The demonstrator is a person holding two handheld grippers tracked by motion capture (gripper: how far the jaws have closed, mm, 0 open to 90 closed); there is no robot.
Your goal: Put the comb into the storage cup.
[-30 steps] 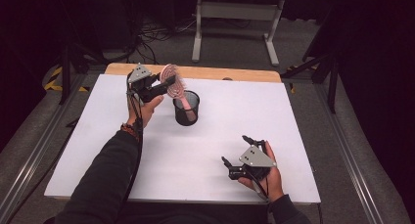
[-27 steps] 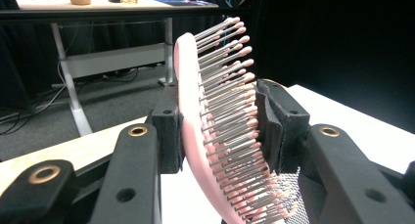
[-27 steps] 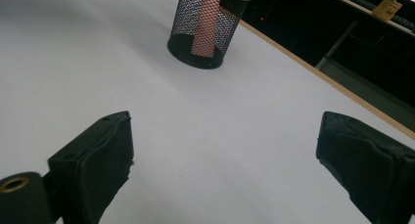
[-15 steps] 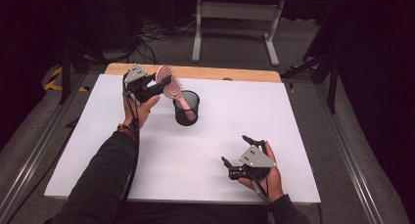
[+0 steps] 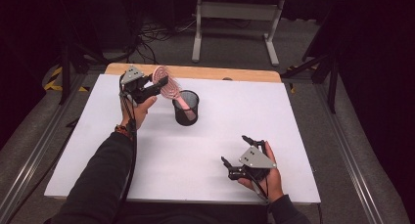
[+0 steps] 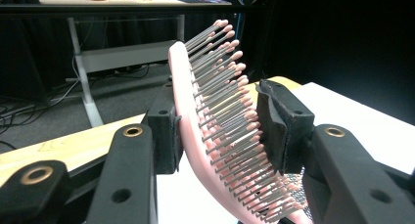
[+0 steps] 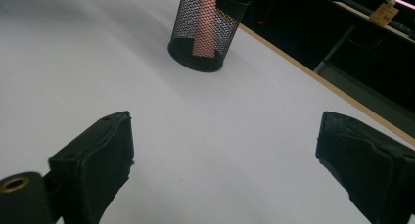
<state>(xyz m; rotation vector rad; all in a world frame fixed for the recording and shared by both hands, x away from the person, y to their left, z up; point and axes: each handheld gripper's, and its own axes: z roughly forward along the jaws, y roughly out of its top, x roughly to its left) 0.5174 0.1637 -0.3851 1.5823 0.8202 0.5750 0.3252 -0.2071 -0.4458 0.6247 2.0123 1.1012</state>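
Observation:
A pink hairbrush leans out of a black mesh cup at the table's far middle, its handle down inside the cup. My left gripper is raised to the left of the cup and shut on the brush head. One pad sits on its back and the other on the bristle tips. Its jaws have just been opening a little with the head still between them. My right gripper rests near the front right of the table, open with nothing in it, and points toward the cup.
The white table top has a wooden strip along its far edge. Beyond it stands a grey desk frame on the floor, with cables. Metal rails run along both sides.
My left gripper and the brush head have shifted slightly to the left, tilting the brush more. The handle stays in the cup. The right gripper has not moved.

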